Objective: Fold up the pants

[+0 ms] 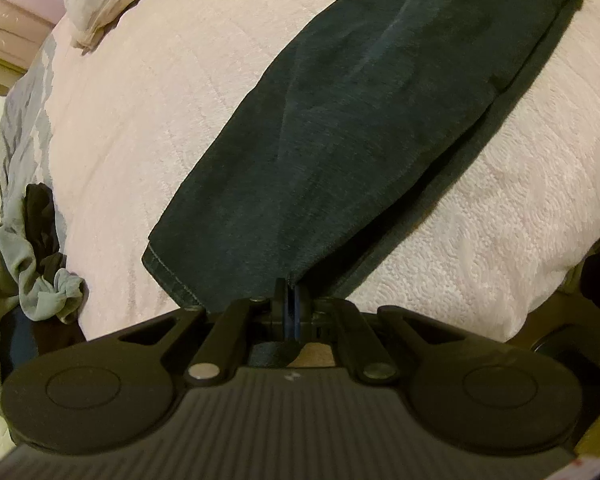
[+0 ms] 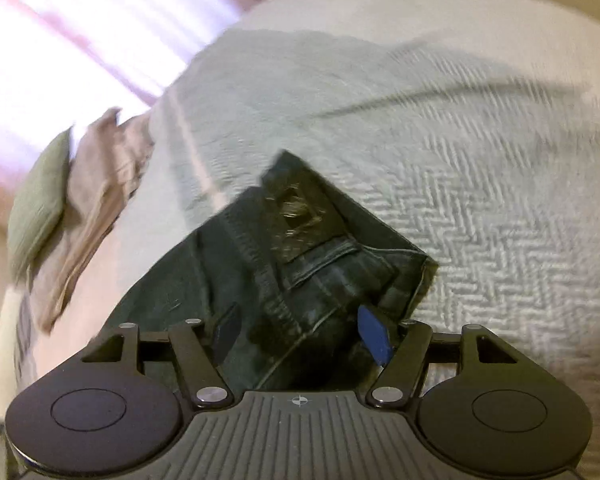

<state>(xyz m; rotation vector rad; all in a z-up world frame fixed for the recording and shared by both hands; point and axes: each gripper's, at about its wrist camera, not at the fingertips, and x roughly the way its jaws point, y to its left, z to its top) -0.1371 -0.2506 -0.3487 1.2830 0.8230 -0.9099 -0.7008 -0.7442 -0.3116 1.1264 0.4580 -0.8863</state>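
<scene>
White quilted bedding (image 1: 148, 128) carries the dark pants (image 1: 340, 120), whose hem the left gripper (image 1: 291, 300) pinches to keep them taut while the right gripper (image 2: 300, 332), jaws spread, straddles the waistband (image 2: 300, 216).

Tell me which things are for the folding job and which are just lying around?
For the job: dark jeans; left hand-held gripper pinching the hem; right hand-held gripper, open at the waistband.

Lying about: grey crumpled garment; green pillow; tan folded cloth.
</scene>
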